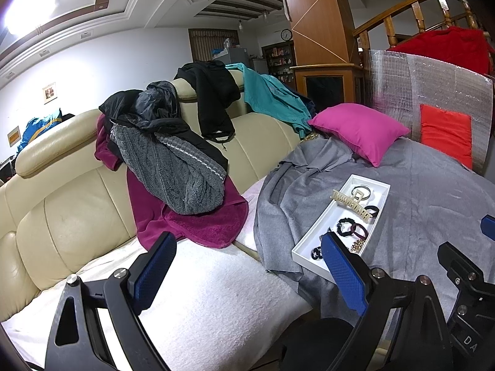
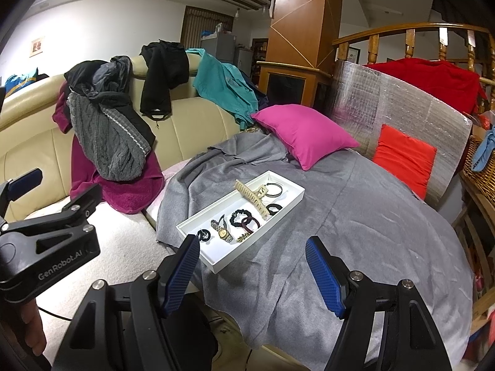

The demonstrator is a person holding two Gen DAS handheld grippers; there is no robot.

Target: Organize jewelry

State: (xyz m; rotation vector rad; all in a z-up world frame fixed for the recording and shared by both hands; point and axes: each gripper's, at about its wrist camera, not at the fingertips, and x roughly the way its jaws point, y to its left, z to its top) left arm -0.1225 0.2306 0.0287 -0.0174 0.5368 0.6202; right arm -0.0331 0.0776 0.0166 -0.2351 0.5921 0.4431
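A white tray (image 2: 287, 198) lies on a grey cloth (image 2: 355, 216). In it are a cream claw clip (image 2: 251, 198), a black bangle (image 2: 273, 190), black and maroon hair ties (image 2: 244, 218), a gold watch (image 2: 223, 232), a small gold piece (image 2: 243, 237) and a black ring (image 2: 204, 235). The tray also shows in the left wrist view (image 1: 379, 199) with the claw clip (image 1: 352, 201). My right gripper (image 2: 252, 249) is open and empty, just in front of the tray. My left gripper (image 1: 247, 247) is open and empty, left of the tray, over white bedding.
A cream sofa (image 1: 62, 210) carries piled clothes (image 1: 167, 160). A pink cushion (image 2: 304, 133) and a red cushion (image 2: 405, 159) sit behind the tray against a silver foil panel (image 2: 402, 108). A wicker basket (image 2: 479, 167) stands at the right.
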